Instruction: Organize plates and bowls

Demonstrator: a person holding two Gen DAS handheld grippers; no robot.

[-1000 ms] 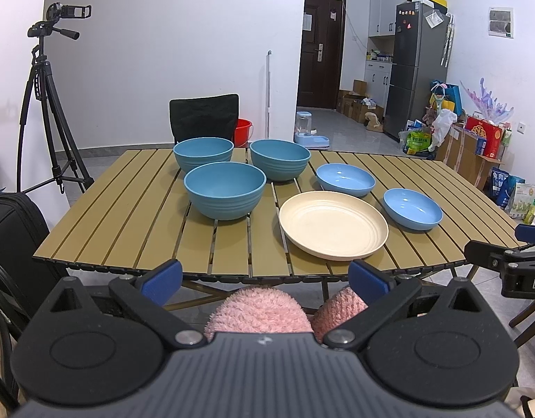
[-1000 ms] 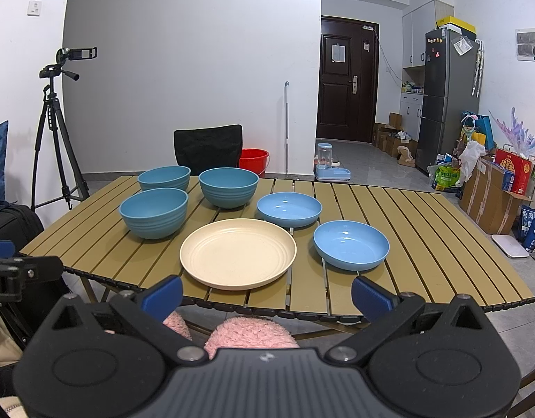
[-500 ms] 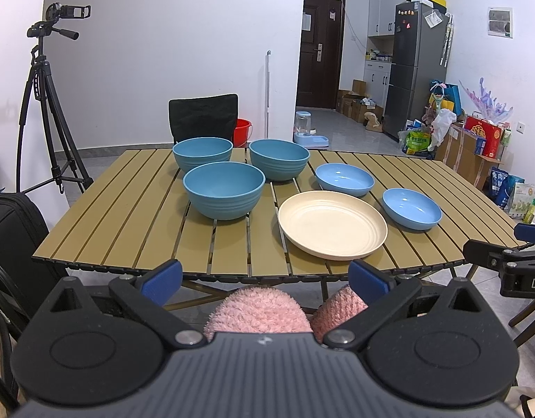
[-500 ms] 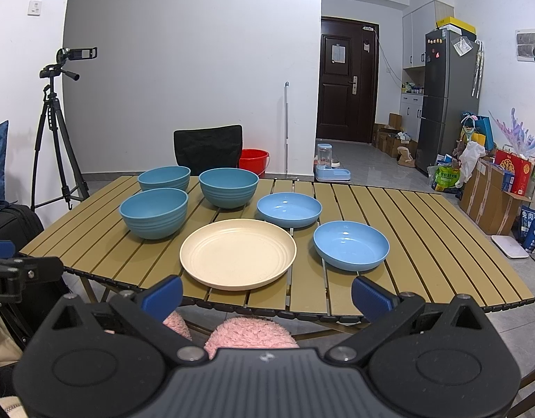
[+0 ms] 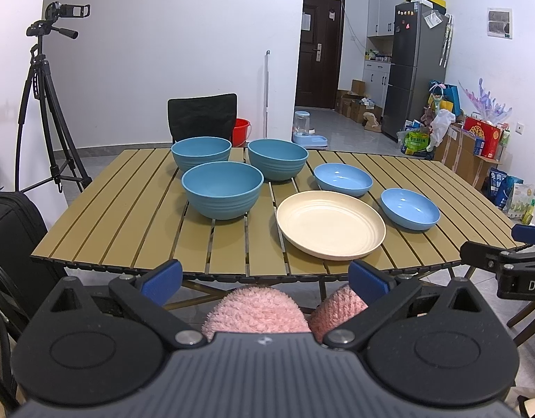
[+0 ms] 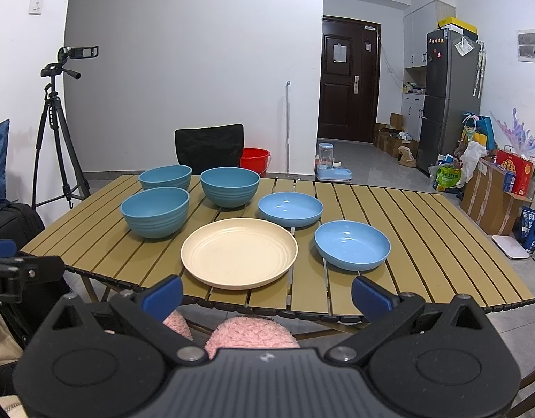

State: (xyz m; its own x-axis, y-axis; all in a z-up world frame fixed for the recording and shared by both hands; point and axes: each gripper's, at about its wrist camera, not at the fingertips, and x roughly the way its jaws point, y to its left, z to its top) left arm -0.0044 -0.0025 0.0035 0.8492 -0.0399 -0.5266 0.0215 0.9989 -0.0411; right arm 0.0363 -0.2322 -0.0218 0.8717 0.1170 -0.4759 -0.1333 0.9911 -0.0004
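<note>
Three deep blue bowls stand on the slatted table (image 5: 128, 216): a near one (image 5: 222, 190), a back left one (image 5: 201, 152) and a back middle one (image 5: 277, 158). A cream plate (image 5: 330, 222) lies near the front edge, with two shallow light blue dishes (image 5: 343, 178) (image 5: 410, 209) to its right. The right wrist view shows the cream plate (image 6: 238, 251) and the nearer shallow dish (image 6: 352, 244) closest. My left gripper (image 5: 265, 275) and right gripper (image 6: 267, 291) hang open before the table's front edge, holding nothing.
A black chair (image 5: 201, 116) stands behind the table, a red bucket (image 5: 241, 130) beside it. A camera tripod (image 5: 44, 104) is at the left, a black suitcase (image 5: 13, 233) near the table's left corner. Pink fuzzy slippers (image 5: 260, 308) show below. Boxes and a fridge (image 5: 417, 69) stand at the right.
</note>
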